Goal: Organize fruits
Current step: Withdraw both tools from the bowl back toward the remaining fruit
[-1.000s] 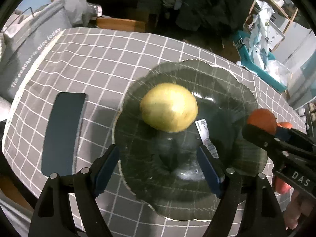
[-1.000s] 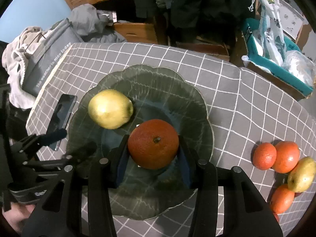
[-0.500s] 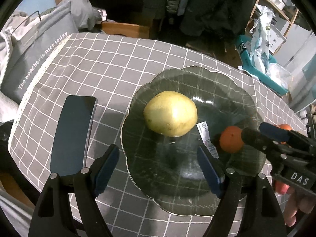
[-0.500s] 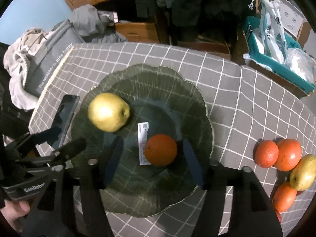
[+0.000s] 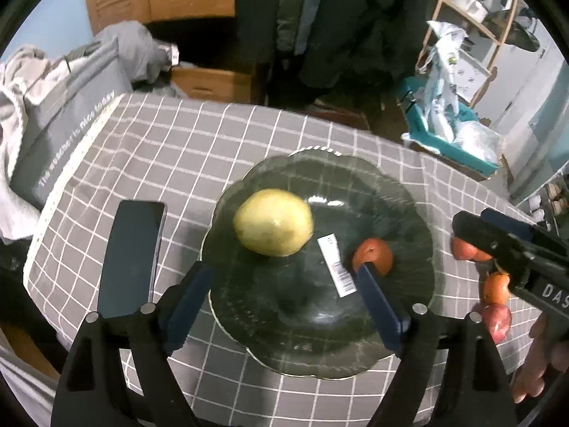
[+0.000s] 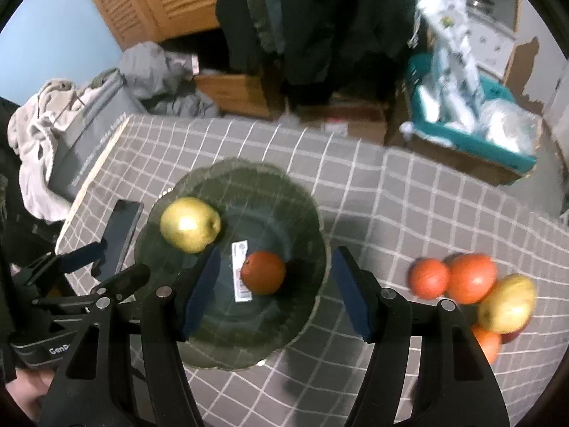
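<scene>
Glass plate [image 6: 302, 323]: dark, scalloped rim, standing on the checked cloth of the tabletop [image 6: 409, 192]; it appears to serve as the collecting place for the fruit.
Pear [image 6: 189, 224]: yellow-green, lying in the plate toward its left side, well clear of the rim, so it looks settled.
Orange [image 6: 263, 272]: lying on the plate near the middle, just beside a white barcode label [image 6: 241, 271]; nothing touches it.
Right tool [image 6: 274, 293]: jaws parted to a middling width, above the plate, the orange seen between them but lower down and apart from both pads; it holds nothing. Judged a release, the fruit left to sit in the dish.
Left tool [image 5: 284, 306]: jaws opening, wide, nothing between them but the plate below; it carries no fruit and hangs over the near-left part of the plate.
Loose fruit [image 6: 469, 284]: a cluster on the cloth to the right of the plate, well apart from it: several oranges, a yellow pear or apple, something red low at the edge. These are judged still to be moved.
Phone [image 5: 131, 259]: dark slab flat on the cloth, just beside the plate's left rim; not part of the sorting.
Grey bag [image 5: 67, 138]: printed lettering, off the tabletop's left edge.
Progress: two pieces in the plate, the larger share outside it.
Next call: a reach to the cluster on the right, taking an outer piece so that the neighbours do not roll.
</scene>
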A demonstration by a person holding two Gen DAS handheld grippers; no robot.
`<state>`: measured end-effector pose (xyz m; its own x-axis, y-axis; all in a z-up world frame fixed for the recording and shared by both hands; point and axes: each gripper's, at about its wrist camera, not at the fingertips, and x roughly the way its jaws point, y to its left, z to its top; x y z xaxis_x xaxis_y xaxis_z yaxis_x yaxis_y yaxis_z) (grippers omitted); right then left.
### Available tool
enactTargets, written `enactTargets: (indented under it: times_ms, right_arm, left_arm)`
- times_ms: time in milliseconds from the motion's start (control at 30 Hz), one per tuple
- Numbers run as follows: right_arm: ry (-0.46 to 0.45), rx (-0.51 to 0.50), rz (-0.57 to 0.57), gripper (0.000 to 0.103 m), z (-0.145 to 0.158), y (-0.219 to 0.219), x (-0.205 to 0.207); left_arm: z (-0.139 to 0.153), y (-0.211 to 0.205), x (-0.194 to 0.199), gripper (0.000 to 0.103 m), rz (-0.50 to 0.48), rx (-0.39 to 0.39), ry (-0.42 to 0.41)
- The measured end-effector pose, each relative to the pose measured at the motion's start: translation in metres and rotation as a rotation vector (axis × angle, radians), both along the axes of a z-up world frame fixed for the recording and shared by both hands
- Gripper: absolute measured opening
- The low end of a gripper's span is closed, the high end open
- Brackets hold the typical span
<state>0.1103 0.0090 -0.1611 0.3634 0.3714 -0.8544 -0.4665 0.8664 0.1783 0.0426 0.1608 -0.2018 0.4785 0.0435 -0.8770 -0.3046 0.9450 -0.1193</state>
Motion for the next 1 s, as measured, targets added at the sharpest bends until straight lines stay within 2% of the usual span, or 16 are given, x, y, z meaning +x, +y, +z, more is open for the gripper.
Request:
enactTargets:
  times_ms: [133, 267, 367, 467, 633, 700, 1000]
  right_arm:
    - [-0.069, 0.007, -0.024, 0.066, 0.027, -0.015, -0.007]
    - [-0.133, 0.012, -0.057, 0.073, 0.052, -0.032, -0.014]
    - [-0.166, 0.016, -0.073, 0.074, 0.066, -0.047, -0.021]
    - [-0.191, 0.019, -0.09, 0.075, 0.077, -0.062, -0.027]
    - [-0.266, 0.01, -0.122, 0.077, 0.099, -0.087, -0.042]
    - [-0.291, 0.011, -0.135, 0.08, 0.107, -0.096, -0.046]
    - [-0.371, 0.011, -0.189, 0.082, 0.135, -0.136, -0.068]
  left_arm:
    - [0.016, -0.009, -0.002, 0.086, -0.021, -0.005, -0.039]
    - [0.032, -0.021, -0.004, 0.088, -0.042, -0.003, -0.076]
    - [0.043, -0.029, -0.006, 0.089, -0.058, -0.001, -0.101]
    - [0.055, -0.037, -0.008, 0.094, -0.071, 0.004, -0.128]
    - [0.074, -0.05, -0.013, 0.097, -0.084, 0.015, -0.178]
    - [0.084, -0.056, -0.015, 0.102, -0.089, 0.012, -0.203]
    - [0.125, -0.092, -0.03, 0.102, -0.155, 0.038, -0.298]
